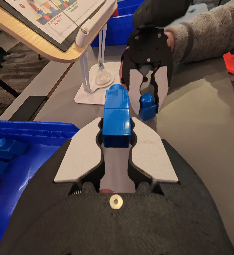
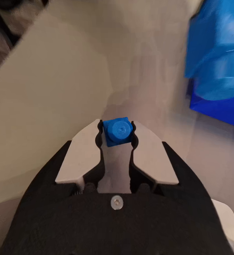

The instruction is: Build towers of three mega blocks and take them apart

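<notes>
Left wrist view: left gripper [image 1: 116,131] pinching lower block of blue two-block stack [image 1: 116,117], held over table [image 1: 189,138]; bin [image 1: 30,131] cut off at the frame's left edge.
Right wrist view: right gripper [image 2: 117,131] closing around single blue block [image 2: 118,131] standing on table; pad contact unclear, background blurring.

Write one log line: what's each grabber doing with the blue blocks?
left gripper: clamps two-block stack | right gripper: around single block on table

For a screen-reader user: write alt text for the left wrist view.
The left gripper clamps a two-block blue stack lying lengthwise over a grey table. Beyond it, the right gripper straddles a single blue block; a blue bin sits left.
</notes>
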A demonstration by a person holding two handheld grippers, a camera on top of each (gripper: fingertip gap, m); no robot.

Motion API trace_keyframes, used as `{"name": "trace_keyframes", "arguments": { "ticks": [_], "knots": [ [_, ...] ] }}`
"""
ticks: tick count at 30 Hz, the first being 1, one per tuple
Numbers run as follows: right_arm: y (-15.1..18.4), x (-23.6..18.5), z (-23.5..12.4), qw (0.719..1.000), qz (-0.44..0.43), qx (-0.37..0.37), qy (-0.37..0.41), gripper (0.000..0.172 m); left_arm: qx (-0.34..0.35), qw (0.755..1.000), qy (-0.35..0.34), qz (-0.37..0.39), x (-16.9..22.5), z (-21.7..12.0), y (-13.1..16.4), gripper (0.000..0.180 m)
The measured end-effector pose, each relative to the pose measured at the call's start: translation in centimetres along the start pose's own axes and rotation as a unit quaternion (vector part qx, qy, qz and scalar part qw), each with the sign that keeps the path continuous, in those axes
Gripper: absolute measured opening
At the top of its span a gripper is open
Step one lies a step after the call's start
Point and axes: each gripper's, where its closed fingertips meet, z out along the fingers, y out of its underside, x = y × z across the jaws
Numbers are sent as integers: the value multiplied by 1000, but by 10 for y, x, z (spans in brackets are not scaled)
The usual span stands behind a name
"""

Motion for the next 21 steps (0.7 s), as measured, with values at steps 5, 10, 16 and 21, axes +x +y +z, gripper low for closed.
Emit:
{"name": "trace_keyframes", "arguments": {
  "ticks": [5,10,16,21],
  "knots": [
    [-54,21,-81,975,60,201,69,39,104,994,-8,-19,-1,-3,-31,36],
    [-90,24,-165,909,72,388,137,39,176,984,-10,4,14,1,-70,36],
    [-100,18,-195,873,70,454,166,39,197,980,-17,31,37,27,-101,36],
    [-100,14,-206,862,69,479,152,38,222,974,-16,30,45,29,-116,36]
  ]
}}
